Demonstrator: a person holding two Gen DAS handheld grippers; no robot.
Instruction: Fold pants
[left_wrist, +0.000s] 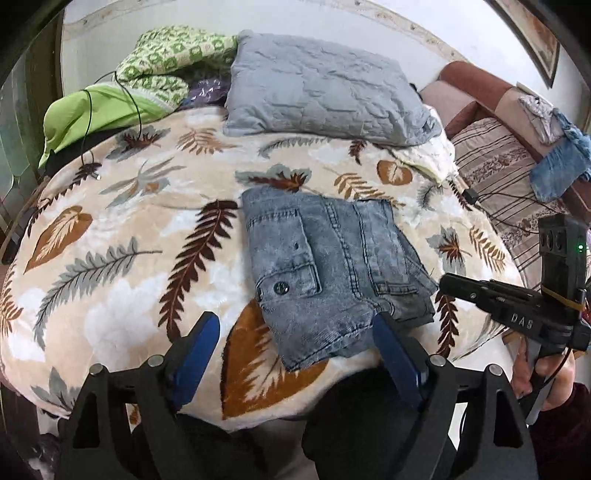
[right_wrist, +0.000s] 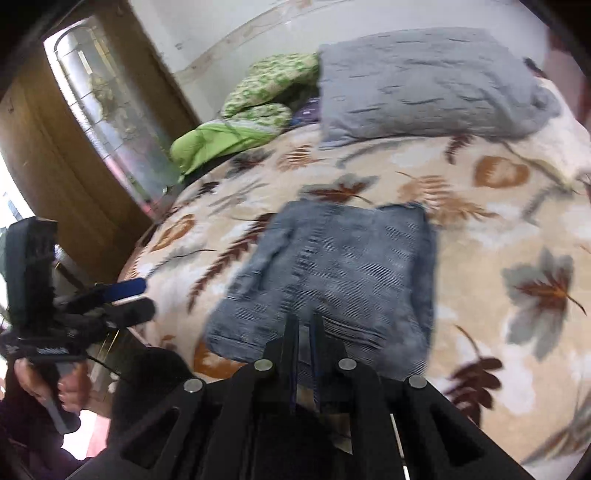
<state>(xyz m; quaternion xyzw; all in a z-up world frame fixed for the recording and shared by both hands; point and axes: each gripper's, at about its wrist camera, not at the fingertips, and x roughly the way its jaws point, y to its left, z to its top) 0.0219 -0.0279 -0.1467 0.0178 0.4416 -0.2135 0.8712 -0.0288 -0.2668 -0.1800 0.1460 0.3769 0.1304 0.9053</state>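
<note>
Folded pants (left_wrist: 332, 273) (grey-blue denim, cargo pocket with a snap button facing up) lie in a compact rectangle on the bed (left_wrist: 110, 295), on a beige blanket printed with brown and grey leaves, toward the near edge. Left hand-held gripper (left_wrist: 295, 332) is released: blue fingers (left_wrist: 201, 347) spread wide apart, holding nothing. Its right finger sits at the near right corner of the pants; contact cannot be told from this view. Its left finger hangs over bare blanket. Right hand-held gripper (right_wrist: 303, 325) is clenched, its two fingers nearly together with only a thin slit between them and no cloth visibly pinched, tips over the near edge of the pants (right_wrist: 332, 273). The right wrist view is motion-blurred. In the left wrist view the right hand-held gripper (left_wrist: 448, 284) shows from the side, just beside the right edge of the pants. Grey pillow (left_wrist: 325, 92) lies at the far side of the bed, well apart from the pants; green bedding (left_wrist: 110, 103) is piled to its left.
</note>
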